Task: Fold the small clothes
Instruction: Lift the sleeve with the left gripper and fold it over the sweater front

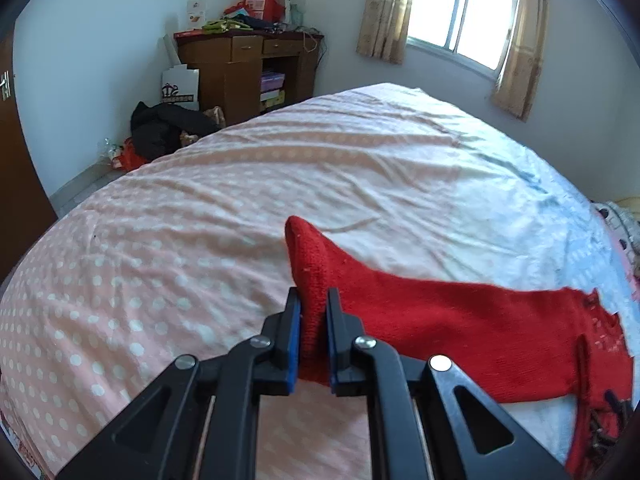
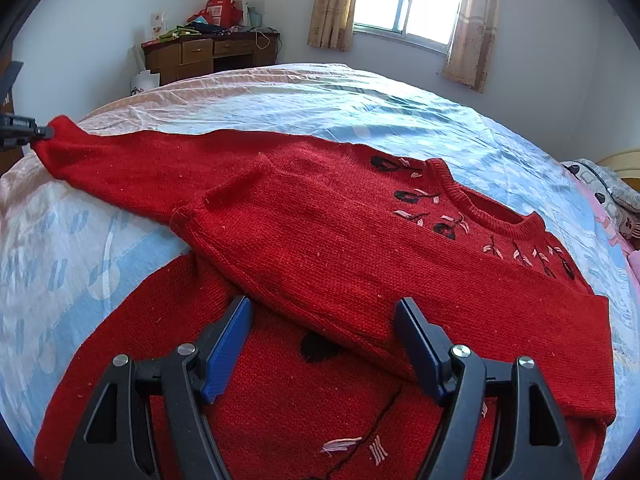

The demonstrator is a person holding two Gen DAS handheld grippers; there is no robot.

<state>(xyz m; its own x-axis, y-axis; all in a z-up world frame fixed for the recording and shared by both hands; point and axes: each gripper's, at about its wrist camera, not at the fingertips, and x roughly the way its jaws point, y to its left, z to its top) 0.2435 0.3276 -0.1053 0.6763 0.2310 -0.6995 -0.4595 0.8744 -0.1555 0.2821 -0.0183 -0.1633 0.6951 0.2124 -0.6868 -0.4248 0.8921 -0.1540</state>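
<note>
Sweater: Plainly a red knitted sweater [image 2: 340, 248] lies spread on the bed [image 2: 320, 96], front up, with dark and pink stitched flowers below the round collar [image 2: 496, 216].
Near sleeve: one sleeve [image 2: 320, 264] is folded across the chest, its cuff end lying toward the left of the right wrist view.
Far sleeve: the other sleeve [image 2: 140, 160] stretches out to the left, away from the body of the sweater, to the edge of that view.
Left tongs: the left tongs [image 1: 313, 312] are pressed onto the cuff [image 1: 308, 256] of the stretched sleeve, pinching the red knit between their blue pads [image 1: 294, 344]; the cuff stands up above the fingertips, and the sleeve runs off to the right over the bed. In the right wrist view these tongs show only as a dark tip [image 2: 24, 132] at the cuff.
Right tongs: the right tongs [image 2: 324, 320] are spread wide, holding nothing, over the lower front of the sweater just by the folded sleeve.
Bed: the sheet is pink with white dots [image 1: 140, 280] on one side and pale blue on the other.
Room: a brown wooden desk [image 1: 244, 68] piled with boxes and bags stands against the far wall, dark clothes [image 1: 168, 124] lie heaped on the floor beside it, and a curtained window [image 1: 460, 12] is to the right.
</note>
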